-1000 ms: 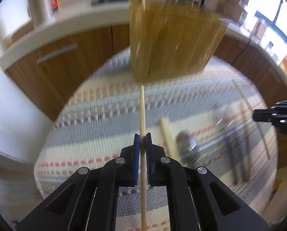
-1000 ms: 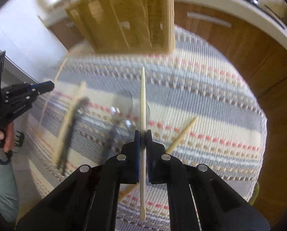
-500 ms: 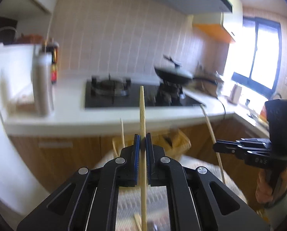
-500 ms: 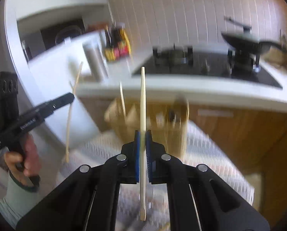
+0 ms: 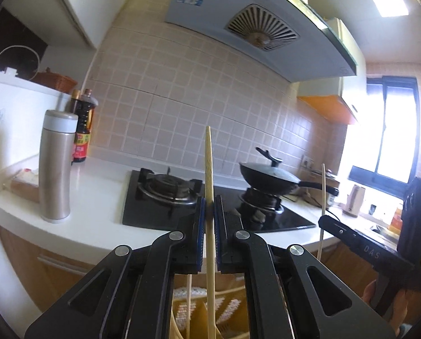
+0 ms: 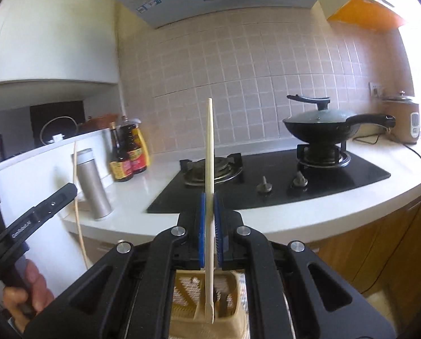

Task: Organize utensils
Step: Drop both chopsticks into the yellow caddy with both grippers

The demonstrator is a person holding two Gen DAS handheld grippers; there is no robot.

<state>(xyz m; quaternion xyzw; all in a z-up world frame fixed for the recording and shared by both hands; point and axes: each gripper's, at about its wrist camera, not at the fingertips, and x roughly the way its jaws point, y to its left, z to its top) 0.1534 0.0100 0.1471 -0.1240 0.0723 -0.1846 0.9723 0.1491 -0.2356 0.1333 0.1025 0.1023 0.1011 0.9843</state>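
- Left wrist view: the left tongs (image 5: 209,212) are being kept clenched on a wooden chopstick (image 5: 209,169), which is being held upright with its tip pointing up in front of the stove (image 5: 182,195).
- The chopstick's lower end is being hung over a woven basket (image 5: 233,308), glimpsed between the arms of the tongs; whether it is touching the basket cannot be told.
- The step in hand is judged to be the lowering of the stick into the basket; it is best being kept vertical and guided straight down into one compartment before the grip is being loosened.
- The right tongs (image 5: 323,221) are also being seen here, closed on a second thin stick (image 5: 322,186).
- Right wrist view: the right tongs (image 6: 209,212) are being held shut on a flat wooden stick (image 6: 209,155), upright, with its lower end being dipped into the basket (image 6: 187,296), seemingly near a divider.
- The left tongs (image 6: 72,188) are being shown at the left edge, gripping their chopstick (image 6: 76,197), well apart from the right pair.
- Both sticks are judged light and slippery, so release should be delayed until each end is being borne by the basket.
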